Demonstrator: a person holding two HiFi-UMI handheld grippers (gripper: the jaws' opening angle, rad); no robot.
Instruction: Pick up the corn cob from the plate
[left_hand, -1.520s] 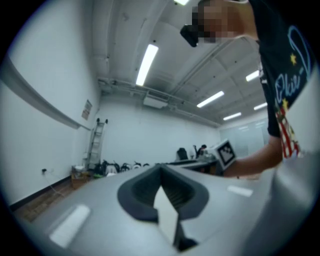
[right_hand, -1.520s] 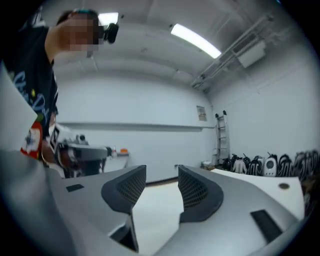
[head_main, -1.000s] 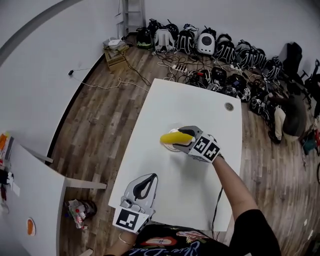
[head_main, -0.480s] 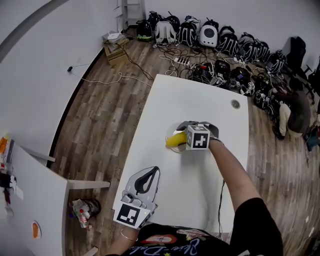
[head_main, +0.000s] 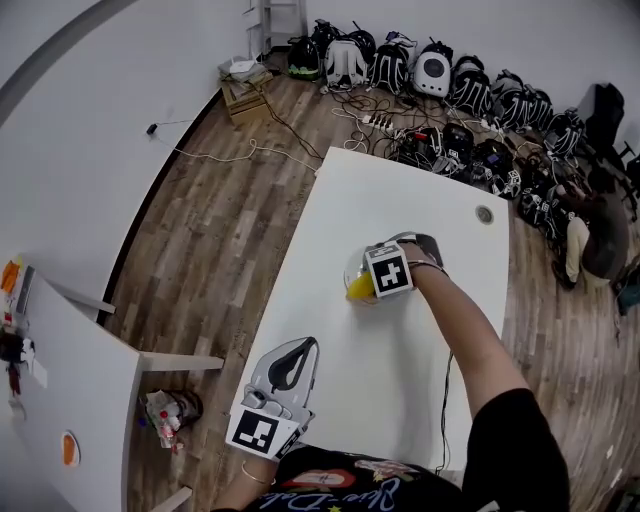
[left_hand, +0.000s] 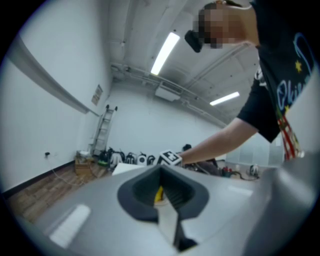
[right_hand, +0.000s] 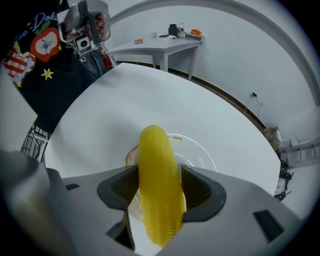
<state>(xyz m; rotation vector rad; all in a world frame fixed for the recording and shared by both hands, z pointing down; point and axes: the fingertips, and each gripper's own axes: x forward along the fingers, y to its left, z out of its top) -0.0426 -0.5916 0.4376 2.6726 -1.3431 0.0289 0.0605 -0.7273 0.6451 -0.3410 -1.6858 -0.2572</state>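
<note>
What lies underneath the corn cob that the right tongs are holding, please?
A clear plate lies under the corn cob, on the white table. The cob and the right tongs gripping it cover the plate's middle, so any contact cannot be seen.

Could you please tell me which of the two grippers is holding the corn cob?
The right gripper: its fingers are shut on the corn cob over the plate. The left gripper holds nothing, near the table's edge.

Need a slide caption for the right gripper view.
Right gripper clamps a yellow corn cob between its jaws, over a clear plate on the white table.
</note>
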